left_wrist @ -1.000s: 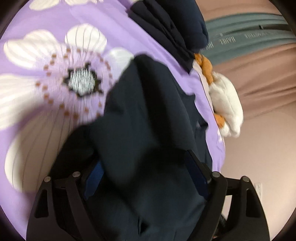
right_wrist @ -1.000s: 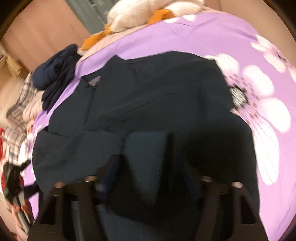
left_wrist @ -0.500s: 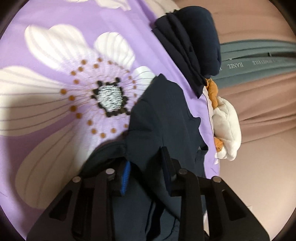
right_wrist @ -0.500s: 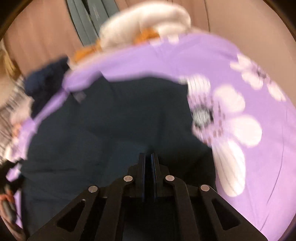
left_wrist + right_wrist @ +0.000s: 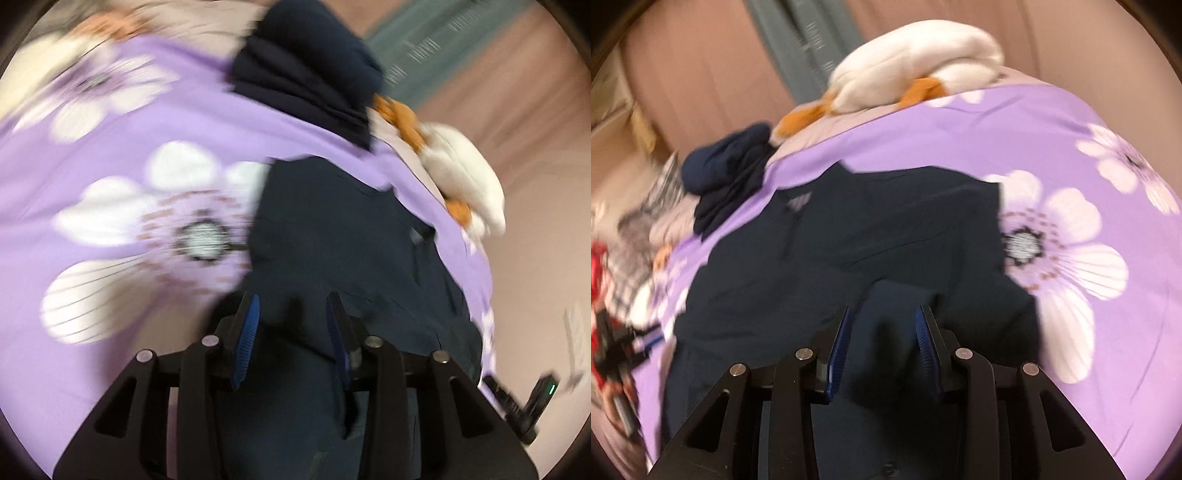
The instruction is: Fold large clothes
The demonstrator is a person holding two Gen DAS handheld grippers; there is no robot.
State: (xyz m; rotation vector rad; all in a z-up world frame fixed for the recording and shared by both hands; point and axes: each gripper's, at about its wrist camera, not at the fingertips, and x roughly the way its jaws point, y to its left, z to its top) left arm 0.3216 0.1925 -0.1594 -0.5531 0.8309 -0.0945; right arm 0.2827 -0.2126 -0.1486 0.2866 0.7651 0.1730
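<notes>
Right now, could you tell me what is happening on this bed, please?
A person with tongs in each hand is folding a dark navy garment spread on a purple floral bedspread. The left tongs and right tongs are both open, each with a fold of the garment between the fingers. A smaller dark pile and a plush duck sit at the far edge. Both views are blurred.

Bed under a lilac cover printed with large white flowers [image 5: 1015, 122]. Dark navy garment [image 5: 886, 229] spread flat ahead of my fingers. Beyond it: folded navy bundle [image 5: 727, 162] far left, white-and-orange plush duck [image 5: 908, 70] at the far edge.
</notes>
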